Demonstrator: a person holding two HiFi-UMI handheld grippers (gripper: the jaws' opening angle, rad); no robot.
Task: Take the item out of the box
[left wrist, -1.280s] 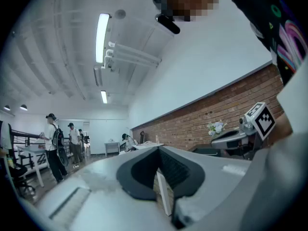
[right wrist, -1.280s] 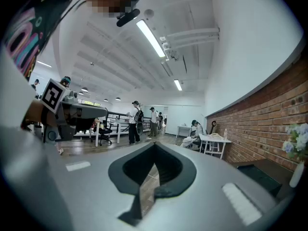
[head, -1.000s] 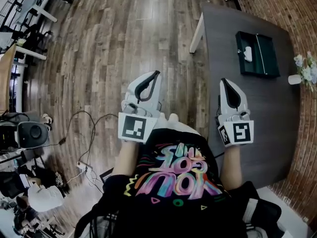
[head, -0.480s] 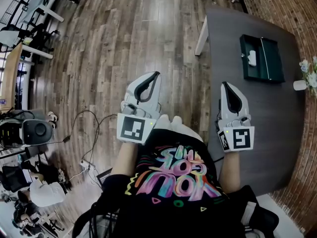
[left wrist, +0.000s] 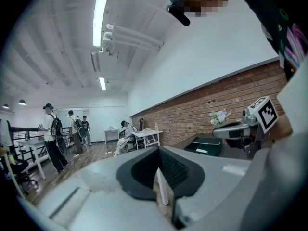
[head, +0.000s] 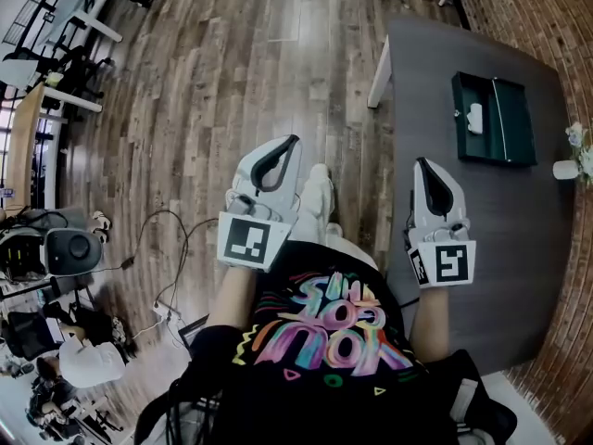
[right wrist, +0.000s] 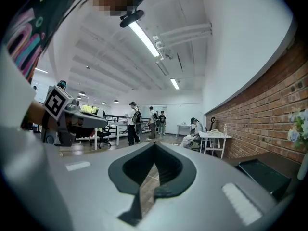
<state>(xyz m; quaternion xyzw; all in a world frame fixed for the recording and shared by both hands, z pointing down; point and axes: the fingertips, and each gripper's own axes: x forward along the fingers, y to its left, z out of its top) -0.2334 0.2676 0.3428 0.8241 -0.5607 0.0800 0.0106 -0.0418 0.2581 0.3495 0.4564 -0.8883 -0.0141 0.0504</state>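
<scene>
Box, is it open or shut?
Open: the box shows its inside, with a white item lying in it.

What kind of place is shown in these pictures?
Probably a shared open workspace or lab, not a home: a long brick wall, white desks with people nearby under strip lights, and loose cables on the wooden floor.

A dark surface with two things on it

The dark grey surface stands on a wooden floor; a dark green box lies open on it near the far end; a small white pot of flowers stands near the box, at the edge.
</scene>
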